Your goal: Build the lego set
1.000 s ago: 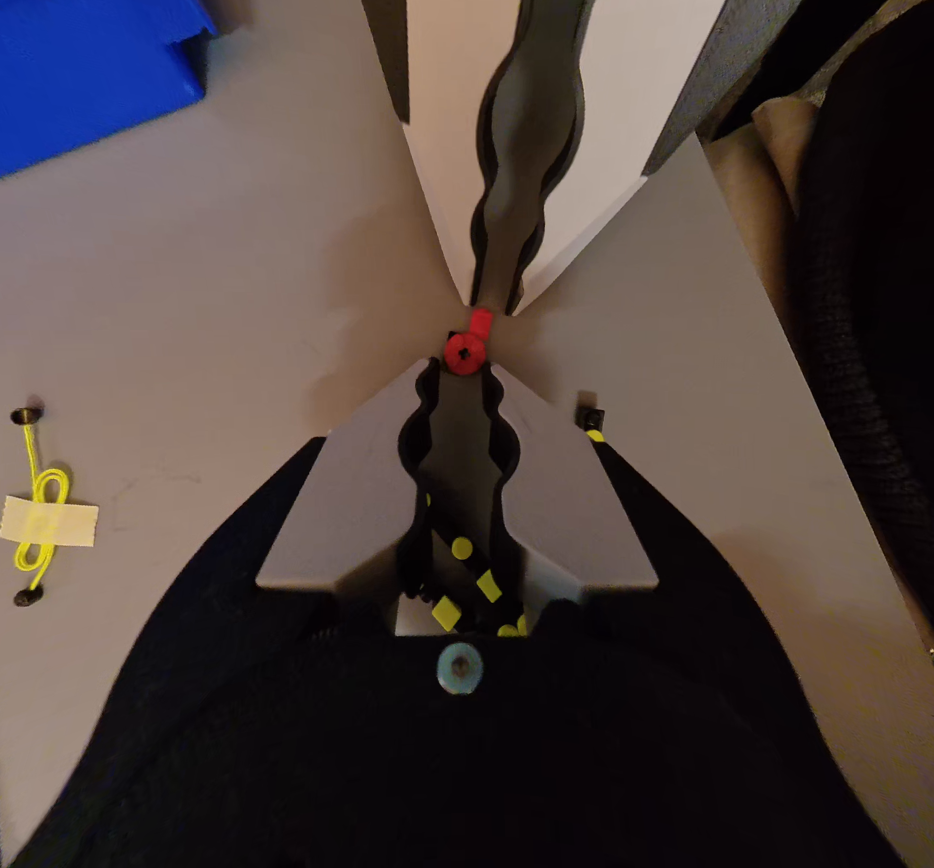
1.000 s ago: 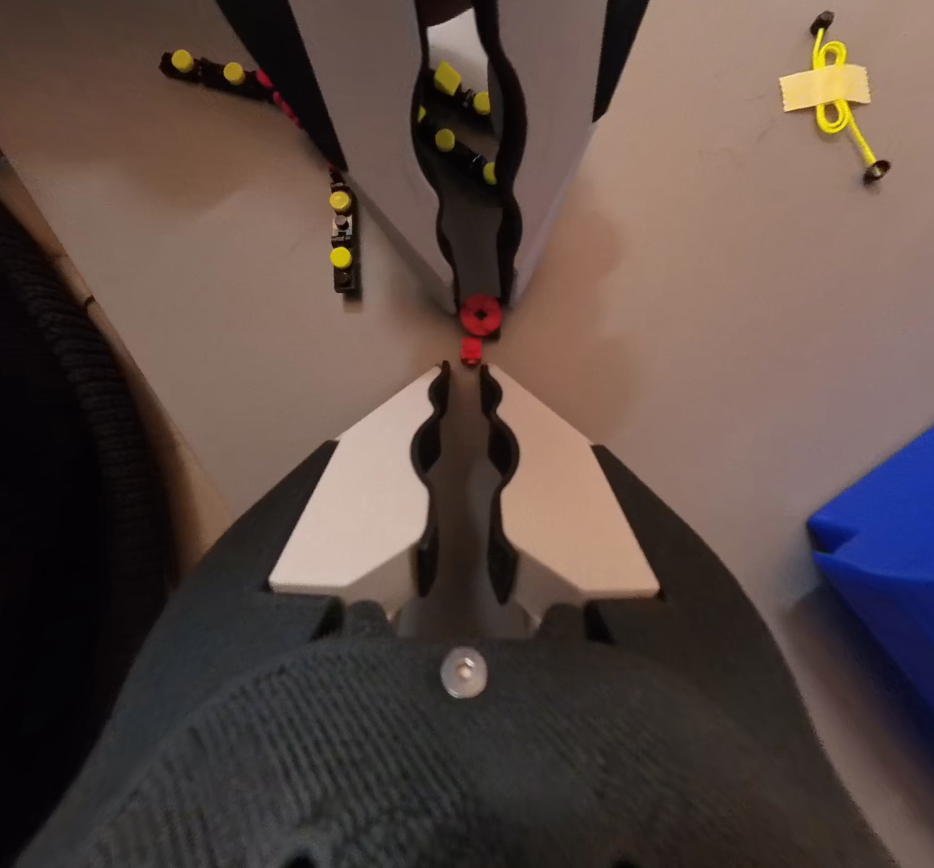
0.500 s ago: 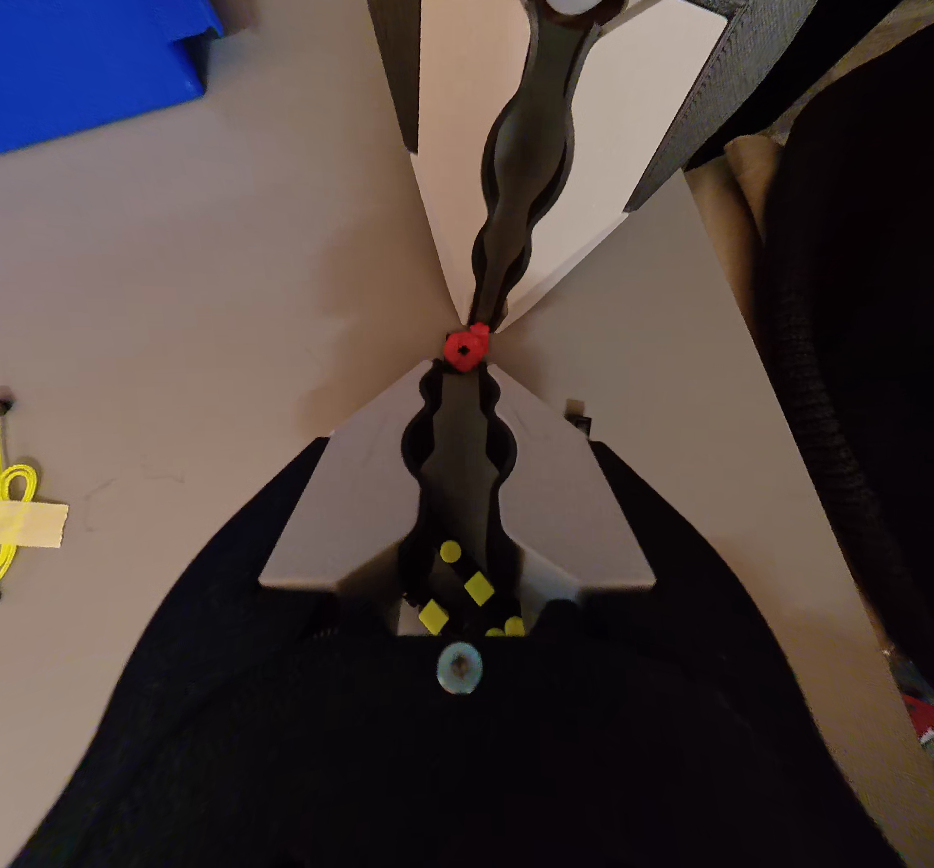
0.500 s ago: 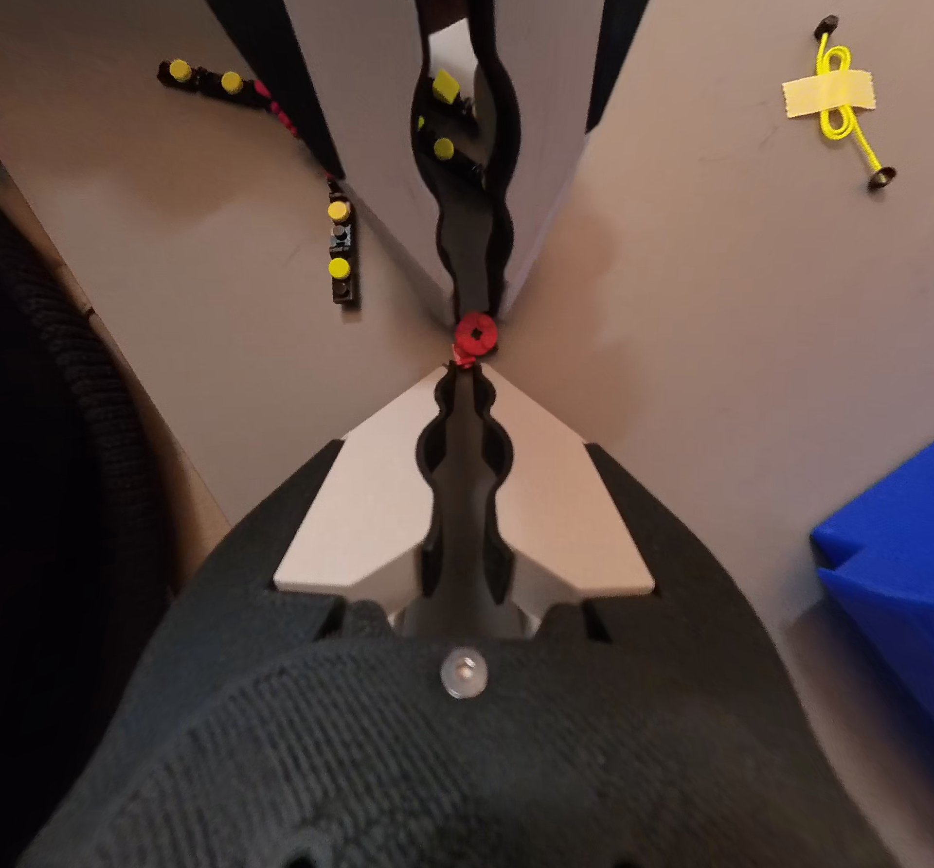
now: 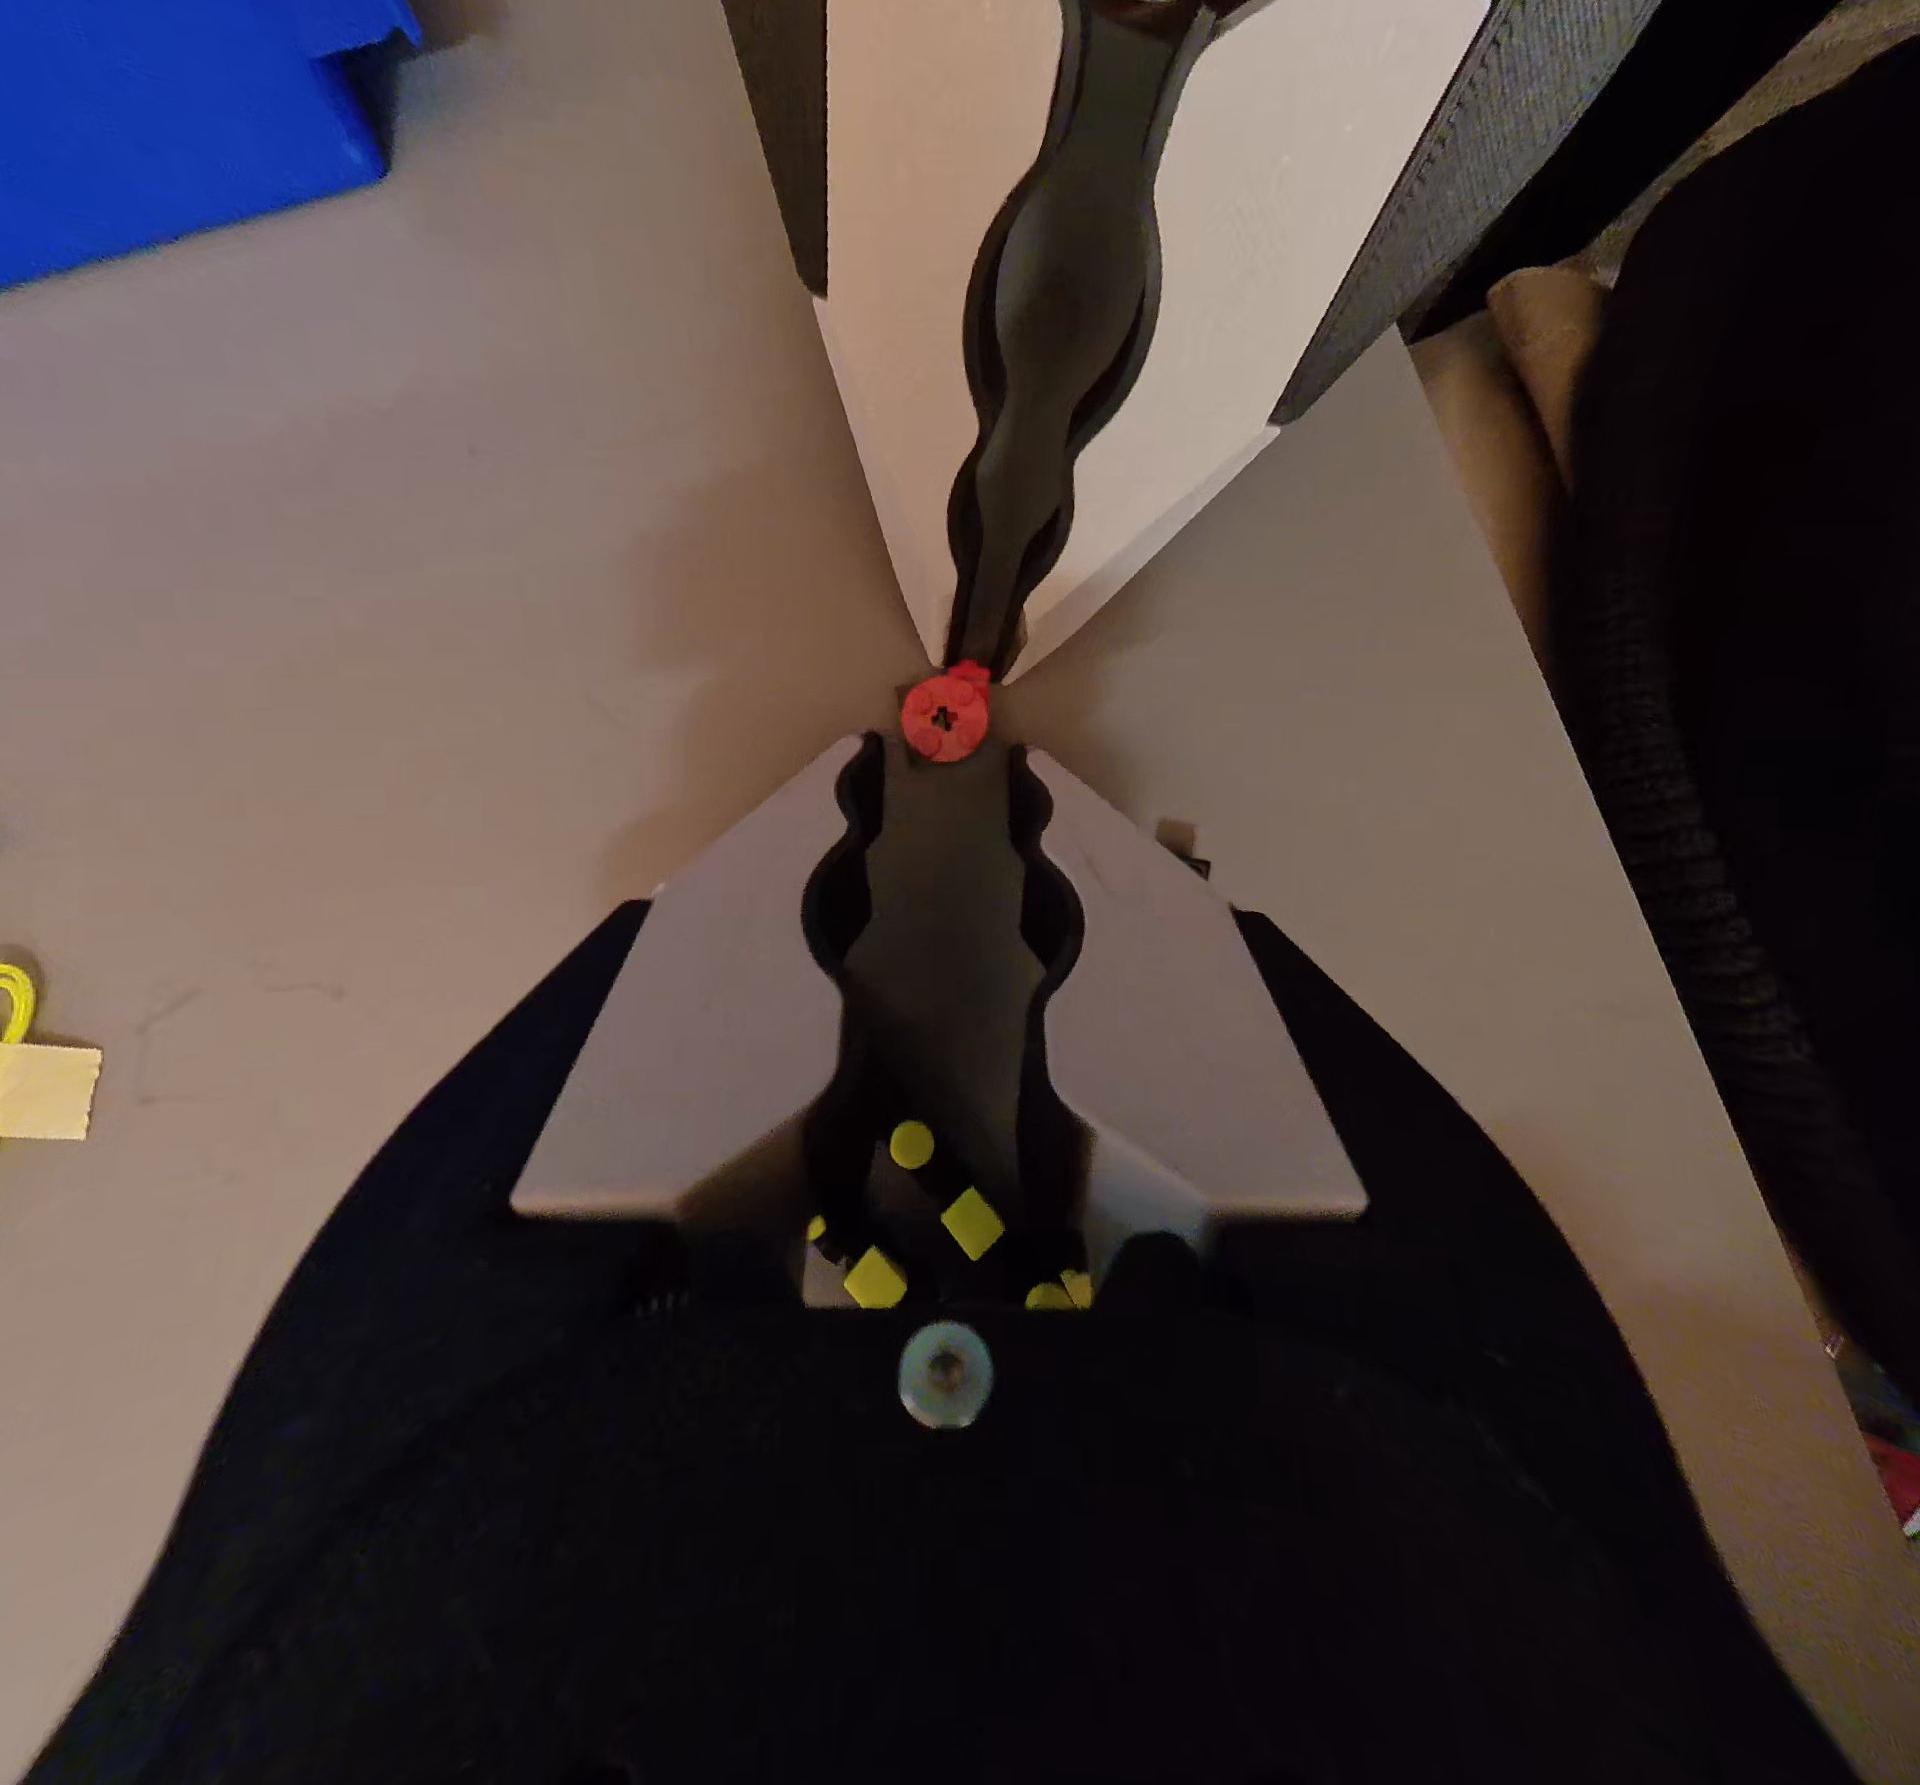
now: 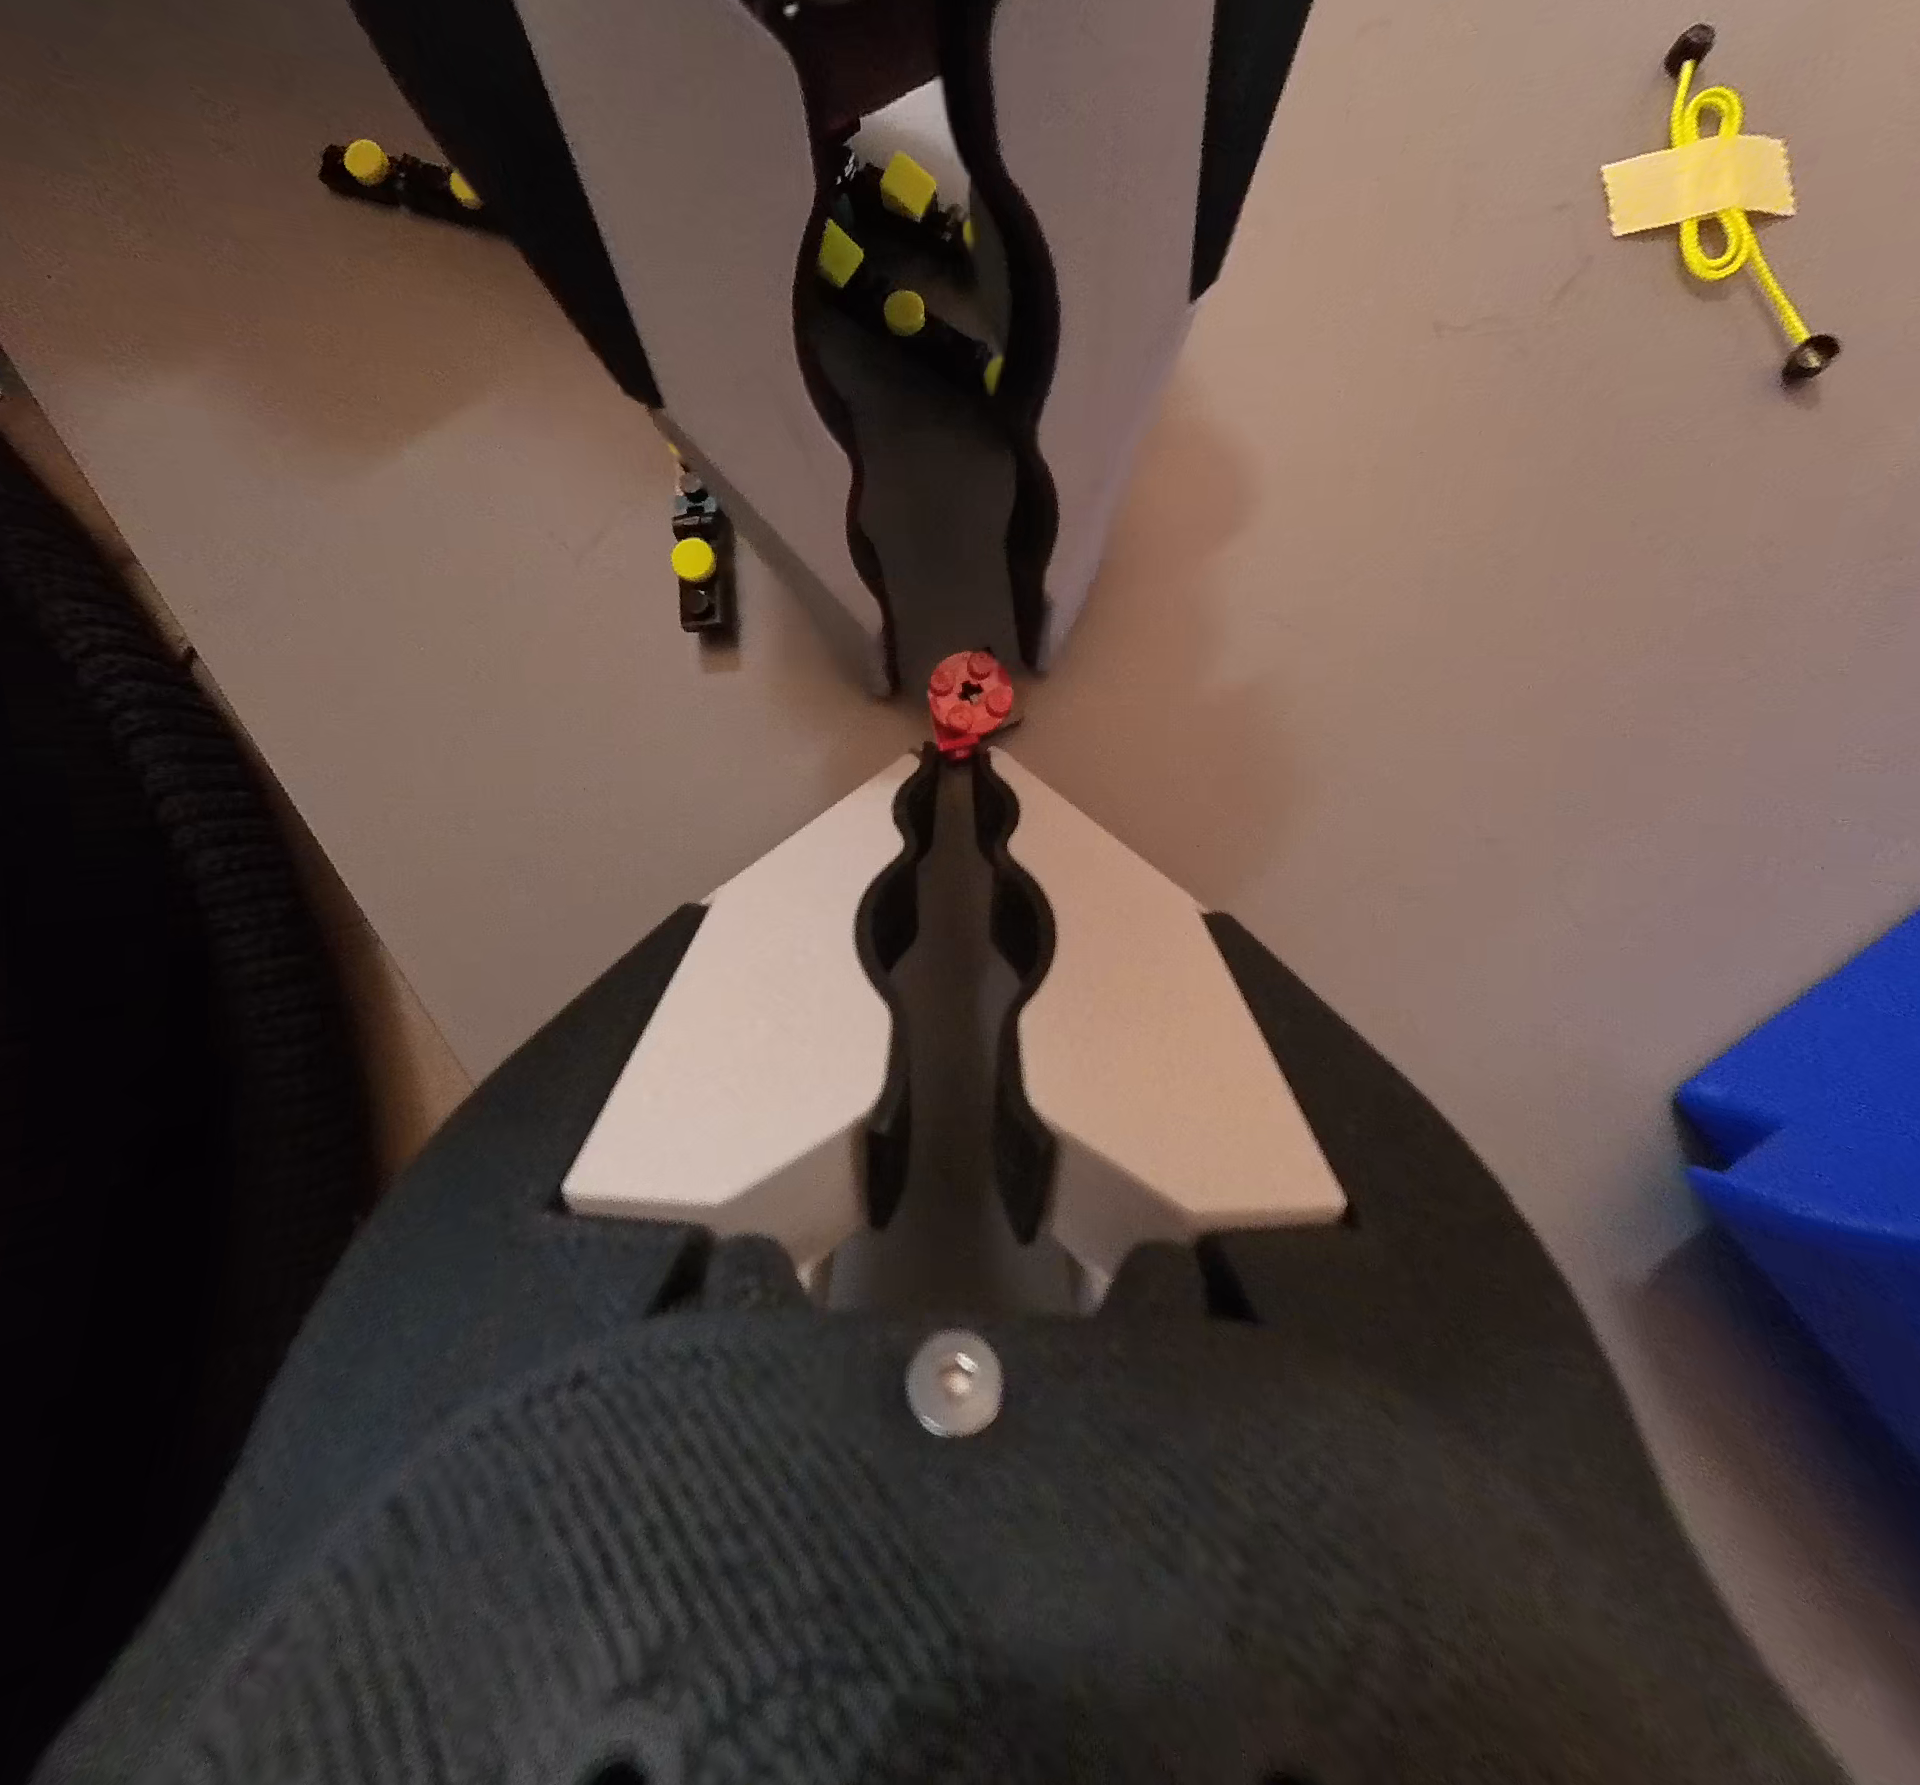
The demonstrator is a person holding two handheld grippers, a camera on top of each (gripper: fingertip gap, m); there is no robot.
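My left gripper (image 5: 943, 748) is shut on a red round plate (image 5: 943, 719) and holds it flat above the grey table (image 5: 416, 592). My right gripper (image 6: 958, 761) is shut on a small red piece (image 6: 958, 744), meeting the left one tip to tip. The small piece touches the edge of the round plate (image 6: 971, 693). In the left wrist view the right gripper (image 5: 977, 660) comes in from the top, with only a sliver of the small piece (image 5: 972, 669) showing. In the right wrist view the left gripper (image 6: 966, 670) comes in from the top.
Black-and-yellow lego assemblies lie on the table: one beside the left gripper (image 6: 701, 561), one farther back (image 6: 395, 172), one under it (image 6: 894, 281). A blue bin (image 6: 1818, 1164) and a taped yellow cord (image 6: 1704, 187) lie to the side. The table edge (image 5: 1507, 592) borders dark fabric. The grippers are tip to tip, or close to it.
The two grippers have closed the gap between them. The small red piece, apart from the round plate a second ago, now touches it. The right jaws look narrower.
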